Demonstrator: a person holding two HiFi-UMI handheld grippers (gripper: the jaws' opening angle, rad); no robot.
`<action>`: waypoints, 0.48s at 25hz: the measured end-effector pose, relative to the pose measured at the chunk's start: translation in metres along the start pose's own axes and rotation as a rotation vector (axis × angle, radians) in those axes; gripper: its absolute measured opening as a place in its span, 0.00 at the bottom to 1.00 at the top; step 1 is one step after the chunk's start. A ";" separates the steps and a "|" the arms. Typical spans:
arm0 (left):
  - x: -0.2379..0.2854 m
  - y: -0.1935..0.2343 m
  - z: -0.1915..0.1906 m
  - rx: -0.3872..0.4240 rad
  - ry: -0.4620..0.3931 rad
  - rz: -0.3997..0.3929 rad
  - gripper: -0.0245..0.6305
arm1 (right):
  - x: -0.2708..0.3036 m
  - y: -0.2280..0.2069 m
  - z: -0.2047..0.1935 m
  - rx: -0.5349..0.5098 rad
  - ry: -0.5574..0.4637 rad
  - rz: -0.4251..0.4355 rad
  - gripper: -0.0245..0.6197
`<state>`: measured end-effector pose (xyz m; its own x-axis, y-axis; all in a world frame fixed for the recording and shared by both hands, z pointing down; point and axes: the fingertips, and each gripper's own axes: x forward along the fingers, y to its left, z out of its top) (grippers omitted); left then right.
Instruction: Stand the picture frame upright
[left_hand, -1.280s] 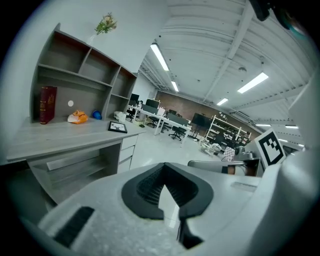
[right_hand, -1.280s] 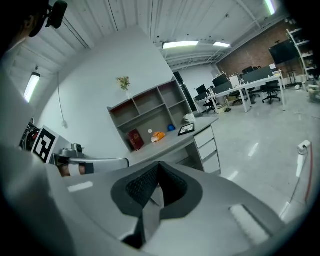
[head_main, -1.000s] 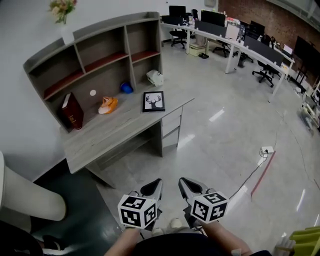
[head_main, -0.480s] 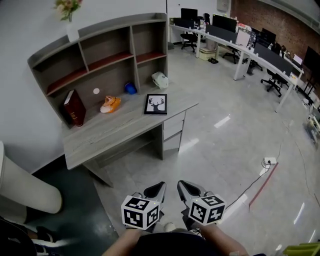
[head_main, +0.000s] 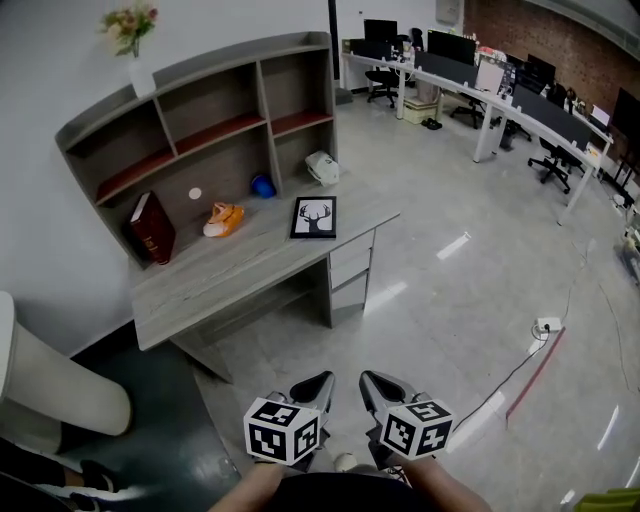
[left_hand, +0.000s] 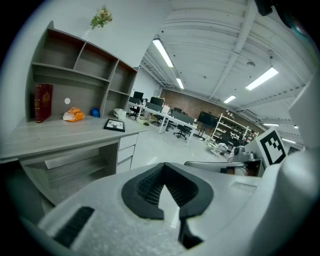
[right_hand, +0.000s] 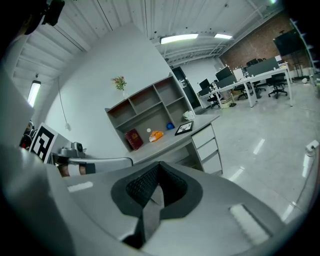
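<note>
Head view: the black-framed deer picture frame (head_main: 313, 217) lies flat on the grey wooden worktop (head_main: 230, 268), well apart from my left tongs (head_main: 312, 388) and right tongs (head_main: 380, 388). Left gripper view: pressed together, empty. Right gripper view: likewise. If I arrive shut, I risk shoving the frame.

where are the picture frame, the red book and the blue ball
picture frame (head_main: 313, 217), head view, on the deer print at its middle
red book (head_main: 152, 229), head view, on its front cover
blue ball (head_main: 262, 186), head view, on its middle
</note>
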<state>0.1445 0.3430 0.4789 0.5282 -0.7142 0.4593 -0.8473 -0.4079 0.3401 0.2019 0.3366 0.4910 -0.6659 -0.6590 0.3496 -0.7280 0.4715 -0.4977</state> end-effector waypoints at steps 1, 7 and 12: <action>0.002 0.000 0.001 0.002 0.001 -0.003 0.03 | 0.000 -0.002 0.000 0.003 -0.001 -0.004 0.03; 0.016 0.011 0.009 -0.002 0.007 -0.029 0.03 | 0.014 -0.010 0.006 0.007 -0.002 -0.035 0.03; 0.028 0.029 0.020 -0.012 0.011 -0.044 0.03 | 0.036 -0.014 0.014 0.014 0.008 -0.053 0.04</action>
<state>0.1340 0.2997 0.4853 0.5659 -0.6890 0.4528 -0.8223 -0.4320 0.3703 0.1905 0.2984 0.4993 -0.6278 -0.6780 0.3823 -0.7599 0.4276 -0.4895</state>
